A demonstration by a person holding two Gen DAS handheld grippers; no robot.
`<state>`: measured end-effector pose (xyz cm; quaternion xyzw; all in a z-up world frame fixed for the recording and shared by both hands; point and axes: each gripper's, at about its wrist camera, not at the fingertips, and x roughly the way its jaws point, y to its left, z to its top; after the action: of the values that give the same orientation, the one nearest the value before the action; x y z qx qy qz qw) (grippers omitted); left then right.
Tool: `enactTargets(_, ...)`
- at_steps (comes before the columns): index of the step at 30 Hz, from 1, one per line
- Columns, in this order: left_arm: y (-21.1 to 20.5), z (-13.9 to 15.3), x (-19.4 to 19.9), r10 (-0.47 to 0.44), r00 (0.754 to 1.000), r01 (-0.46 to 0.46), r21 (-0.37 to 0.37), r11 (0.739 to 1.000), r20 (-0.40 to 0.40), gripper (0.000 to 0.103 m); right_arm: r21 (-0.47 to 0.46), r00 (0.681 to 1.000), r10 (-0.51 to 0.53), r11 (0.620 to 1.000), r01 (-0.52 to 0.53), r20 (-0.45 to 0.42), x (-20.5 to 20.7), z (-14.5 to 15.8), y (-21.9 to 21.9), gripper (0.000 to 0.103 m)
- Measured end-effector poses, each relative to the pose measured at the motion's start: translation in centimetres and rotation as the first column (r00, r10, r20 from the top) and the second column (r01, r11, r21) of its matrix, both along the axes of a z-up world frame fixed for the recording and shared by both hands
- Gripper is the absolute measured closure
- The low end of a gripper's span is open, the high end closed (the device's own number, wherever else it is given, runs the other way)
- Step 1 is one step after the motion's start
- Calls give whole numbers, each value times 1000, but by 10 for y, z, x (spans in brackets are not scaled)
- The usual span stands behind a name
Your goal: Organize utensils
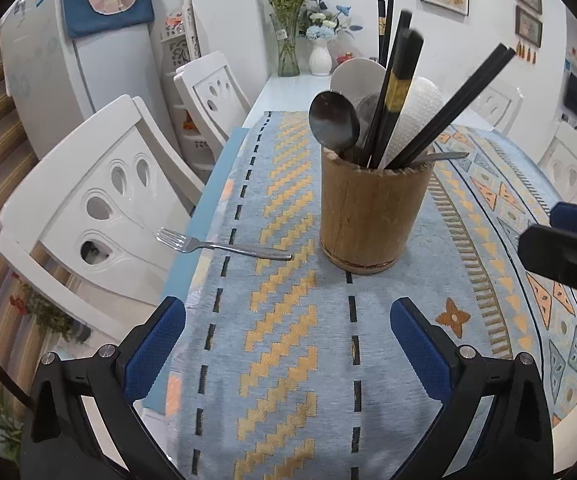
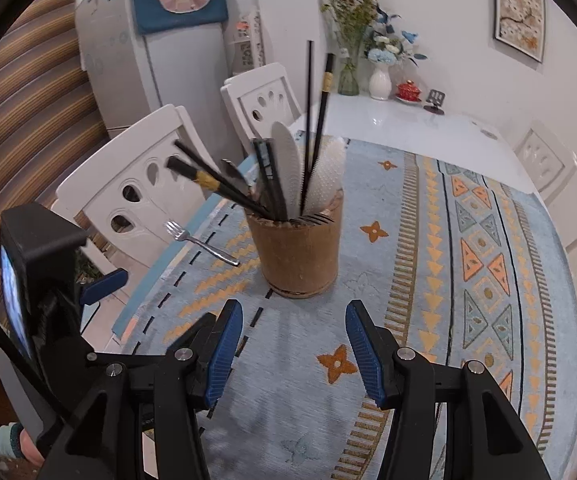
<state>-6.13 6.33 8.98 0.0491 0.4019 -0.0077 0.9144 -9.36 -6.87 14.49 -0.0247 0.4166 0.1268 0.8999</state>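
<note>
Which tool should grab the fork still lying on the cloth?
Left, probably. The fork lies left of the wooden holder, near the table edge, on the left tool's side. The right tool faces the holder, with the fork off to its left. Both stand open and empty.

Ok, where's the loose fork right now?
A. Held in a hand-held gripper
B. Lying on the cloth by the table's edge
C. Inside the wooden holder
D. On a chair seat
B: the fork lies flat on the patterned cloth, beside the wooden holder, tines past the edge.
</note>
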Motion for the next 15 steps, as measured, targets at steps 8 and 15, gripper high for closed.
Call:
enactTargets(8,-19,34,-10,-17,1000,18,27,999,-4,0,-3,987,-157,988,157,-32,-5,7,-24,51)
enactTargets(15,-35,50,-19,-58,997,55,70,996,41,1,31,957,-266,962,271,-115,-3,2,-49,51)
